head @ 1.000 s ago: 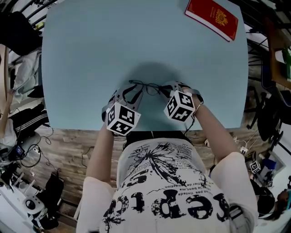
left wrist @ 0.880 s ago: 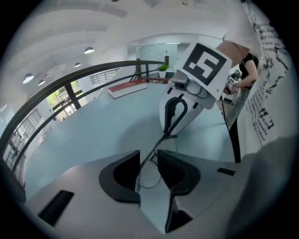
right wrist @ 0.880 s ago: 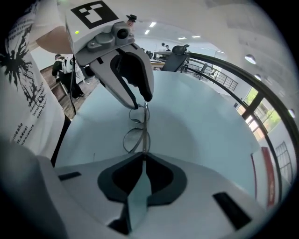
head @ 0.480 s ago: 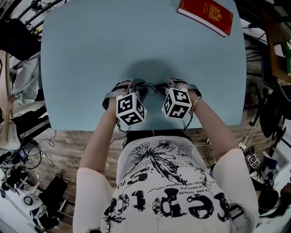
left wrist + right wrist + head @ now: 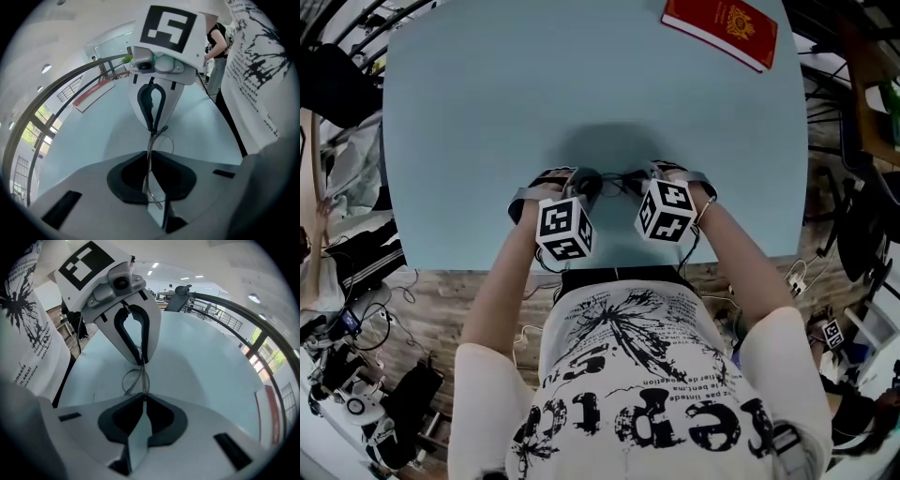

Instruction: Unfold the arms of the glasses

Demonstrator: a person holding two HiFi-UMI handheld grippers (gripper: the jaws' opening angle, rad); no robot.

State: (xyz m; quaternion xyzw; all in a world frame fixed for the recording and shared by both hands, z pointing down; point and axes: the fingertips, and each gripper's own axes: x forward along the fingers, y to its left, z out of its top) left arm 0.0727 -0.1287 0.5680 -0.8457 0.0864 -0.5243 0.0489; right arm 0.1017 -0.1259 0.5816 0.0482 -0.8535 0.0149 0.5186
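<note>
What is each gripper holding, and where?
Both hold the glasses: left gripper, jaws just closed, on a thin arm; right gripper on the frame beside a lens.

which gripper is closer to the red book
The right gripper: the book lies far right on the table. The left gripper, jaws just closed on the glasses, is farther.

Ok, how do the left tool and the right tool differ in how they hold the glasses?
The left tool has just been closing its jaws on the glasses; the right tool is simply shut on them. The glasses reach deep between the left tool's jaws, but the right tool pinches them only at its tips. Both grip the glasses.
</note>
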